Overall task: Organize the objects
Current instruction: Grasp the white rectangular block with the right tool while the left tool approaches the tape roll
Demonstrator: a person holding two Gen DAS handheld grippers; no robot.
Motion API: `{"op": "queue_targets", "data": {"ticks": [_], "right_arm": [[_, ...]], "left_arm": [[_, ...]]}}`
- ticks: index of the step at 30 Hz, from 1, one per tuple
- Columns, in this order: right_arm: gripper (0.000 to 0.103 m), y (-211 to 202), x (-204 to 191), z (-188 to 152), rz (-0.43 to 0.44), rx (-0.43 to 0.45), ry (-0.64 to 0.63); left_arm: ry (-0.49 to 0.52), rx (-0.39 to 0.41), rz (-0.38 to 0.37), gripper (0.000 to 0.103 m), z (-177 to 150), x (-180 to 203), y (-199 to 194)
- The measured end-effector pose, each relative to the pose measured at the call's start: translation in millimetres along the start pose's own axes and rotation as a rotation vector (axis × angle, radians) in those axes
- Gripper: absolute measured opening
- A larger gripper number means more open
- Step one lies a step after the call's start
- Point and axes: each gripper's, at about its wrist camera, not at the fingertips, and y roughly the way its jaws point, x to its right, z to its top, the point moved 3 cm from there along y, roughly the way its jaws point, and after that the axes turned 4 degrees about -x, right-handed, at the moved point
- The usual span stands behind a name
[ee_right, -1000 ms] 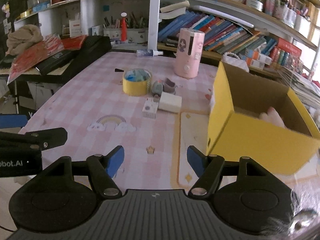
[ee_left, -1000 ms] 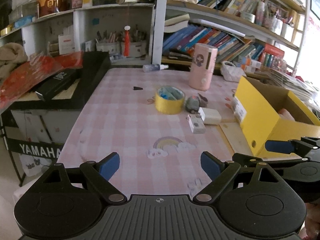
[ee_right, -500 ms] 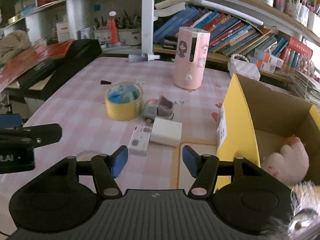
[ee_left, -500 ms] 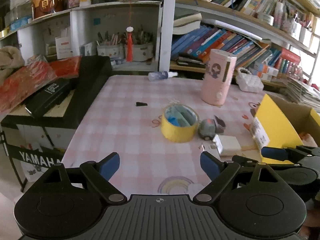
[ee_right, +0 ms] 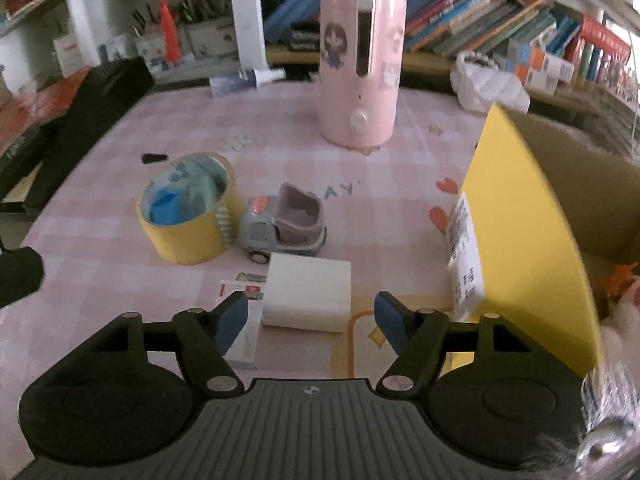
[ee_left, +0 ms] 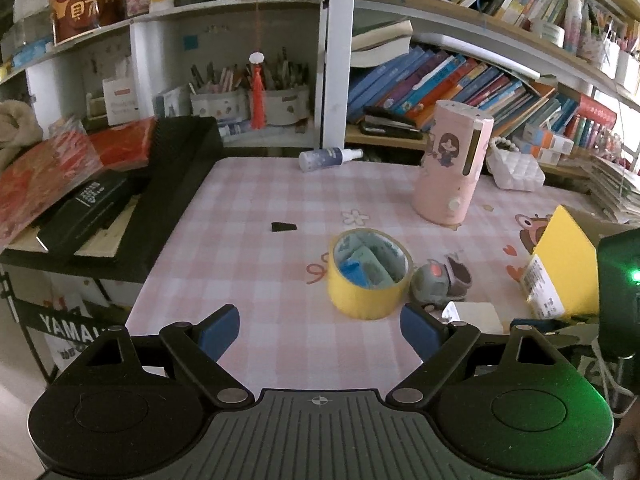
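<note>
The flat white rectangular block (ee_right: 307, 295) lies on the pink checked tablecloth (ee_right: 100, 280), just ahead of the right gripper (ee_right: 311, 317), whose empty jaws are opening. Approaching askew could shove it into the grey toy truck (ee_right: 282, 227). The left gripper (ee_left: 319, 330) hangs wide, empty.

a pink checked table (ee_right: 120, 280) holding a yellow tape roll (ee_right: 188, 220), toy truck (ee_right: 286, 226), white block (ee_right: 308, 296), pink humidifier (ee_right: 360, 68) and yellow box (ee_right: 520, 240).

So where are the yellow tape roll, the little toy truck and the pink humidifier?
yellow tape roll (ee_right: 188, 240), right wrist view, outer wall.
toy truck (ee_right: 262, 232), right wrist view, grey cab.
pink humidifier (ee_left: 450, 176), left wrist view, front of body.
</note>
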Motion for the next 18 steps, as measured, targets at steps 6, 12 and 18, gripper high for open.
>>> {"op": "queue_targets", "data": {"ticks": [6, 12, 18], "right_arm": [[0.048, 6, 4, 3, 0.047, 0.006, 0.006], [0.047, -5, 4, 5, 0.06, 0.037, -0.028], [0.047, -32, 9, 12, 0.04, 0.162, -0.069]], "left_arm": [[-0.003, -0.009, -0.005, 0.089, 5, 2, 11], [-0.006, -0.004, -0.014, 0.089, 11, 6, 21], [-0.013, -0.001, -0.013, 0.089, 17, 9, 34]]}}
